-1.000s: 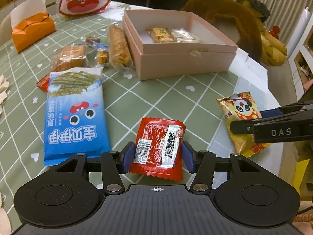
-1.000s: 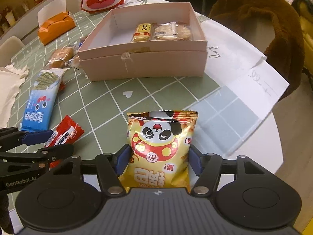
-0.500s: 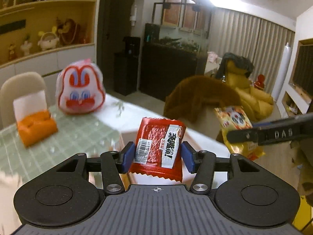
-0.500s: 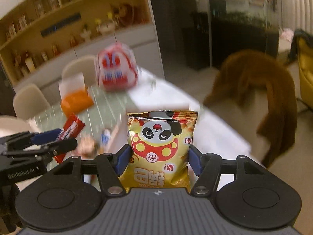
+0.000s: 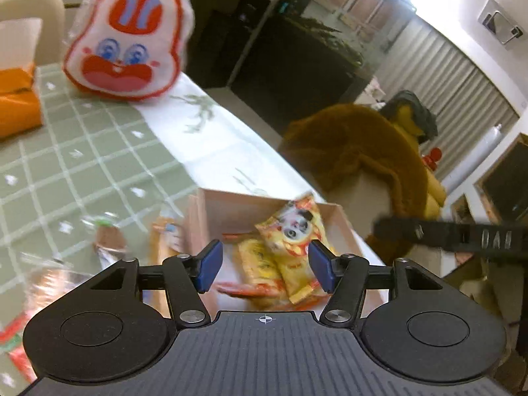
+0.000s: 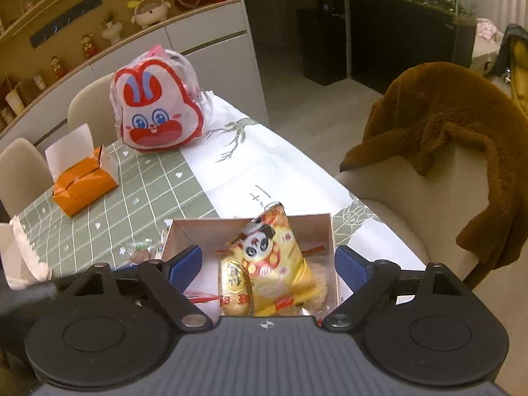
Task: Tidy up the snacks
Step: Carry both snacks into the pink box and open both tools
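Left wrist view: the left gripper (image 5: 264,265), which held a red packet half a second ago, now gapes empty above the pink cardboard box (image 5: 198,227). That glossy red packet (image 5: 246,288) lies blurred inside, under the yellow panda bag (image 5: 293,231).

Right wrist view: the right gripper (image 6: 265,264) has let go too, spread wide. The crinkly panda bag (image 6: 277,260) leans in the box (image 6: 204,227) just ahead, beside a small yellow packet (image 6: 232,283).

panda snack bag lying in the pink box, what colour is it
The panda snack bag is yellow with red accents, shown best in the right wrist view.
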Action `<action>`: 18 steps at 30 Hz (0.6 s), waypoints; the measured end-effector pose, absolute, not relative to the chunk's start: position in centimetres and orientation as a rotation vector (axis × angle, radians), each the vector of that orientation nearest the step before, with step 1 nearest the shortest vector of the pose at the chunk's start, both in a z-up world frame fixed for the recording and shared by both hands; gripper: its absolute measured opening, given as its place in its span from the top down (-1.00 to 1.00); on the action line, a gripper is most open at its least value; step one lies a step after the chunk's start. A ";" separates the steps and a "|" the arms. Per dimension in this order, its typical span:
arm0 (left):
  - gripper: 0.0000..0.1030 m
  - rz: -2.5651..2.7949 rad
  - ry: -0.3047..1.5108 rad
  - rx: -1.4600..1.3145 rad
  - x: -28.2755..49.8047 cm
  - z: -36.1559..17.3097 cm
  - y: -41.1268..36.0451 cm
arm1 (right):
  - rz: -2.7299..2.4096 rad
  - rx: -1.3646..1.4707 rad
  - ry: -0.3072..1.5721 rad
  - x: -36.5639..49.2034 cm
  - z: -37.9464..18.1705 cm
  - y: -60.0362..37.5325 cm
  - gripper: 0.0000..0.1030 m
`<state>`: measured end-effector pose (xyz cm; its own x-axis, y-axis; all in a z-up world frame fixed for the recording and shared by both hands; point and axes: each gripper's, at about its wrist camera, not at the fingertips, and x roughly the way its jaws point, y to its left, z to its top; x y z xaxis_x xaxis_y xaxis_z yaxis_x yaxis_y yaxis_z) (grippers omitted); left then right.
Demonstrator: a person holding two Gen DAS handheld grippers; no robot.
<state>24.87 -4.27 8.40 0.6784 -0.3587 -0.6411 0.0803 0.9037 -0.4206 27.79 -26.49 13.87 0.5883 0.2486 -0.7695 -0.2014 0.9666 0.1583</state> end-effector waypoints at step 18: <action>-0.29 -0.225 0.920 -0.455 24.9 2.0 -0.6 | 0.132 0.183 0.954 15.5 8.5 -30.6 -0.72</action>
